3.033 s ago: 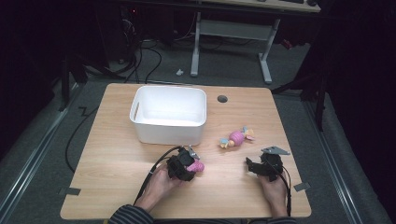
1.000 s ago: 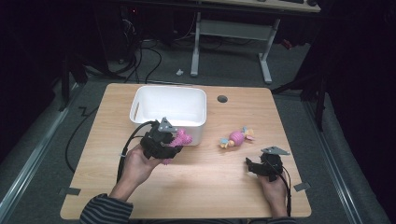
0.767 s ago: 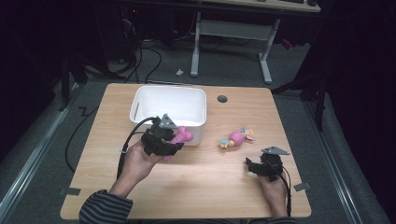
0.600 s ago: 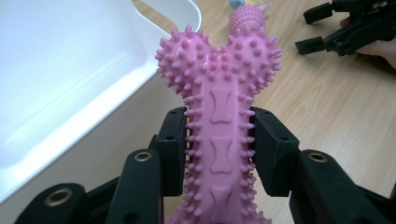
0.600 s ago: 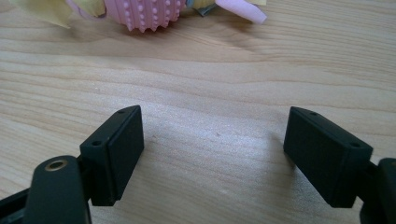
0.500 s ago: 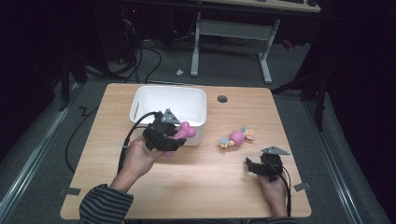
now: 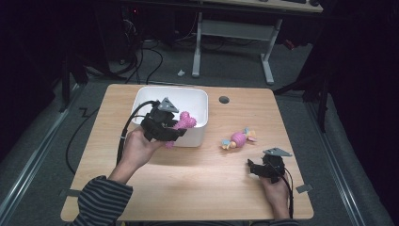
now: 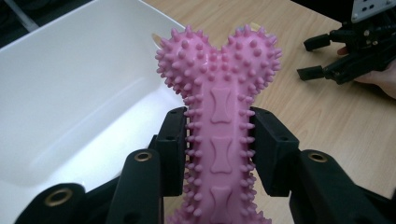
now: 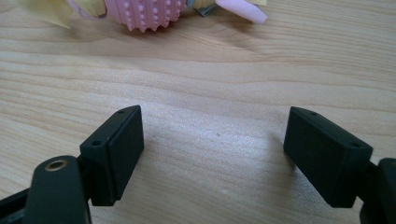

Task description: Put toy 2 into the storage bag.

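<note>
while the left claw [image 7: 175,128] gripped the pink spiked bone [image 8: 219,121] by its shaft, the white bin [image 7: 141,101] lay just beyond and left; the right claw [image 9: 229,154] gaped empty.

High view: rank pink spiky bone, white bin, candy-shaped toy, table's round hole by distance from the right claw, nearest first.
From the right claw, at the table's near right:
1. Candy-shaped toy, just beyond it on the bare wood.
2. Pink spiky bone, to the left, gripped in the left claw at the bin's front wall.
3. White bin and round hole: too close to call.
</note>
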{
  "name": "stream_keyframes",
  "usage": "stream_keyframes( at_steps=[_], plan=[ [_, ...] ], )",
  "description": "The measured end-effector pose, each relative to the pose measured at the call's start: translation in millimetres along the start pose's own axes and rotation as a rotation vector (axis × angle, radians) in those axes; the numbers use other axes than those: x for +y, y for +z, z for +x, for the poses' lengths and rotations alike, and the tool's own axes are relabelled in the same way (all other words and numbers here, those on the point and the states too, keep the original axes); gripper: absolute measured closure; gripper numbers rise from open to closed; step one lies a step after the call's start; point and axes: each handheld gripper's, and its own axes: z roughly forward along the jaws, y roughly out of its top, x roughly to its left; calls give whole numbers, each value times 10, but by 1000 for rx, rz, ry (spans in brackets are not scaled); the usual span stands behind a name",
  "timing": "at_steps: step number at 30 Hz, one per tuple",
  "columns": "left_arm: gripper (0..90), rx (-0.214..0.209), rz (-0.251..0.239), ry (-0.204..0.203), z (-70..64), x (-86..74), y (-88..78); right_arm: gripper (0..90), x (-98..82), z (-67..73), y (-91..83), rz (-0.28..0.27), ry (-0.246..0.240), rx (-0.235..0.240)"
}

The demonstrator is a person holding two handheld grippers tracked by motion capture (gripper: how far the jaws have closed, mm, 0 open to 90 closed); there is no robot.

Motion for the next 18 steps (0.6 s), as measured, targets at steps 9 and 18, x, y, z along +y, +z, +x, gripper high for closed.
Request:
stream_keyframes(
  at_steps=[9,18],
  plan=[
    [592,13,-2,4,117,116,-19,203,0,1,-1,1,2,-1],
    [591,27,0,22,220,251,25,203,0,0,0,0,0,0]
  ],
)
